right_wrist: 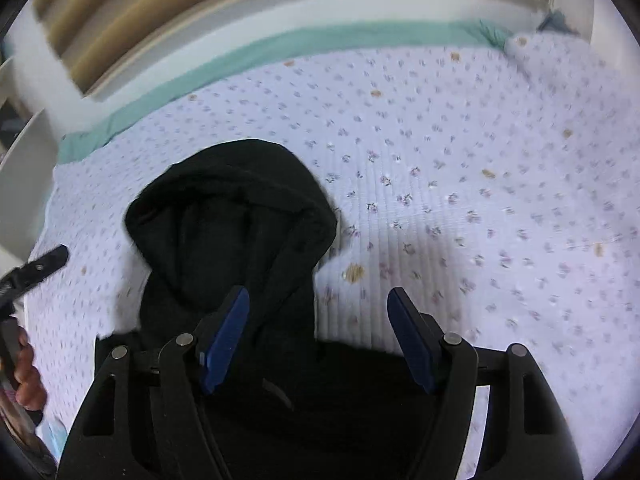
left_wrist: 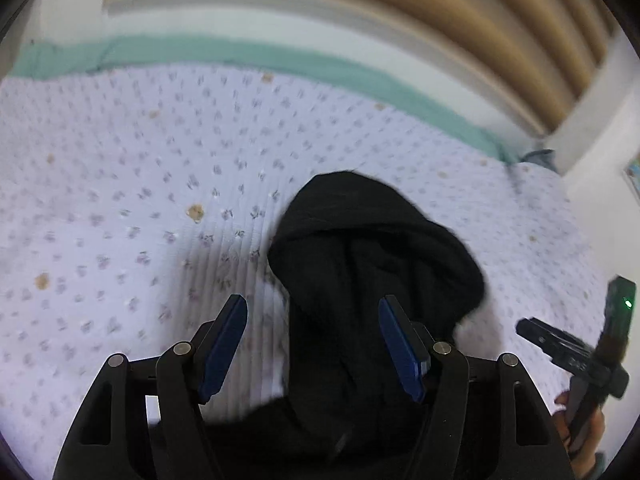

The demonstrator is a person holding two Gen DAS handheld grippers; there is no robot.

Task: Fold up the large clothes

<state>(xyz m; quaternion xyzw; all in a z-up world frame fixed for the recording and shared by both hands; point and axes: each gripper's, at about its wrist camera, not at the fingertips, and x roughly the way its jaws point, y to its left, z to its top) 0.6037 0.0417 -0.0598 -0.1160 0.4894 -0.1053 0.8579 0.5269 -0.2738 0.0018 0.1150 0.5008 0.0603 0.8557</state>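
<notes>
Left wrist view: the left gripper [left_wrist: 312, 344], its blue pads [left_wrist: 224, 344] spread wide and pinching nothing, hangs above the black hooded fleece garment [left_wrist: 372, 264]. That garment lies on the pale lilac flower-printed quilt [left_wrist: 120, 200], hood pointing towards the mint-green sheet edge [left_wrist: 240, 54]. Beside the garment (on its other flank) the right gripper [right_wrist: 318, 336] is equally spread, empty, over the quilt.
</notes>
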